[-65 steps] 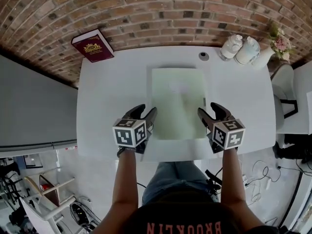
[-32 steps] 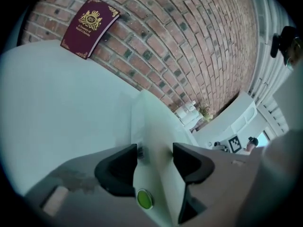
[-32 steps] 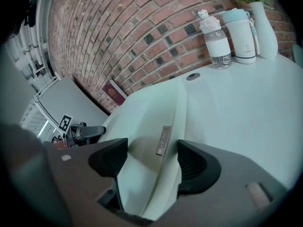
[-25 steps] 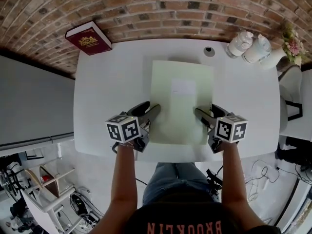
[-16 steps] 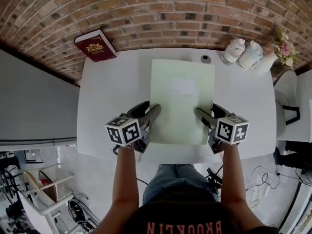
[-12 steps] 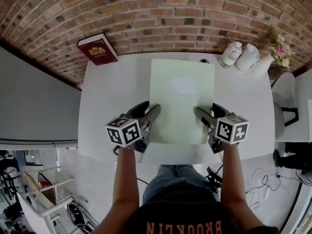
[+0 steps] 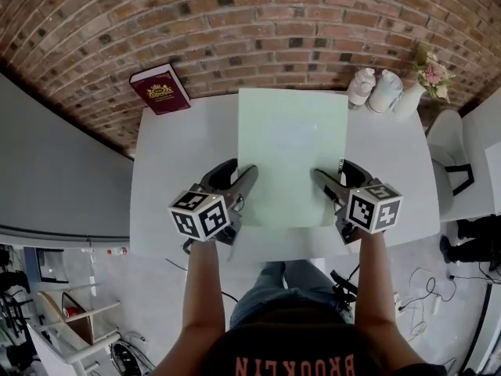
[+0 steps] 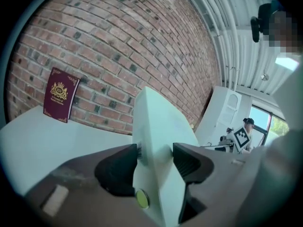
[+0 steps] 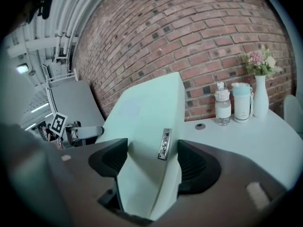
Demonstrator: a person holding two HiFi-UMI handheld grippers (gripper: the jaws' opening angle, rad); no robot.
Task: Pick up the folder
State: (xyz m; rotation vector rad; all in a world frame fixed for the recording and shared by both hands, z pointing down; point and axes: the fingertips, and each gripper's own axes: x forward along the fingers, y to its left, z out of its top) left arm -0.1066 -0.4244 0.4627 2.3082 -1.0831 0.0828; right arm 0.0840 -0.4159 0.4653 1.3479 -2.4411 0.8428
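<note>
Left gripper (image 7: pixel 247 174) clamped on left edge of pale green folder (image 7: pixel 291 143); right gripper (image 7: pixel 316 176) clamped on right edge. Folder's far end tilted up above white table (image 7: pixel 168 171).

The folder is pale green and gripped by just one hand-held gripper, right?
No, by both. The pale green folder is gripped by the left hand-held gripper on one edge and the right hand-held gripper on the other; each gripper view shows jaws shut on it.
</note>
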